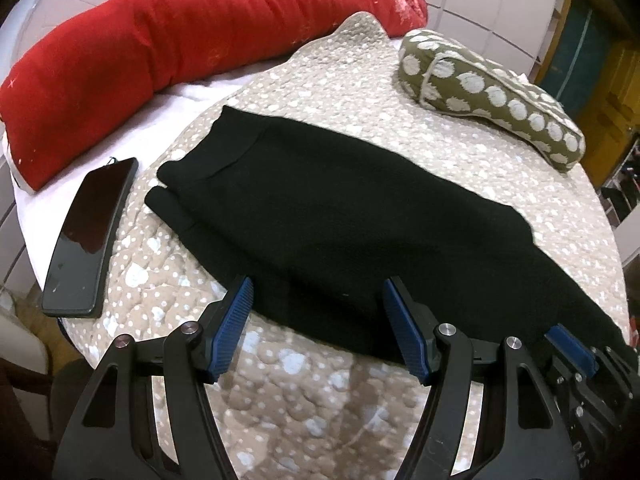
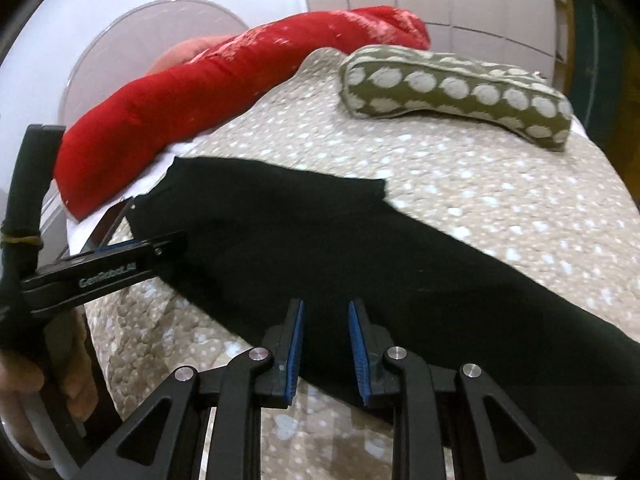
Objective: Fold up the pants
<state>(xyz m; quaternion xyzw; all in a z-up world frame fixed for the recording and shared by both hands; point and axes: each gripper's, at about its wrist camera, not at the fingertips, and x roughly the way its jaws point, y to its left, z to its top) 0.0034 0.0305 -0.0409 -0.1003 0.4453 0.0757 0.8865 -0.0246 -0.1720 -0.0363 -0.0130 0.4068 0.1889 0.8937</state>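
Observation:
Black pants (image 1: 320, 208) lie flat on a beige spotted quilt (image 1: 400, 92), folded lengthwise with both leg ends at the far left. They also show in the right wrist view (image 2: 320, 240). My left gripper (image 1: 318, 320) is wide open, its blue pads over the pants' near edge, holding nothing. My right gripper (image 2: 326, 344) is open with a narrower gap, its fingertips over the near edge further right. The right gripper's fingers (image 1: 572, 348) show at the lower right of the left wrist view. The left gripper's body (image 2: 92, 276) shows at the left of the right wrist view.
A long red pillow (image 1: 160, 52) lies along the far left. An olive pillow with white dots (image 1: 492, 96) lies at the far right. A black phone (image 1: 92, 236) rests on the white sheet at the left. The quilt's near edge (image 1: 280, 400) drops off below the grippers.

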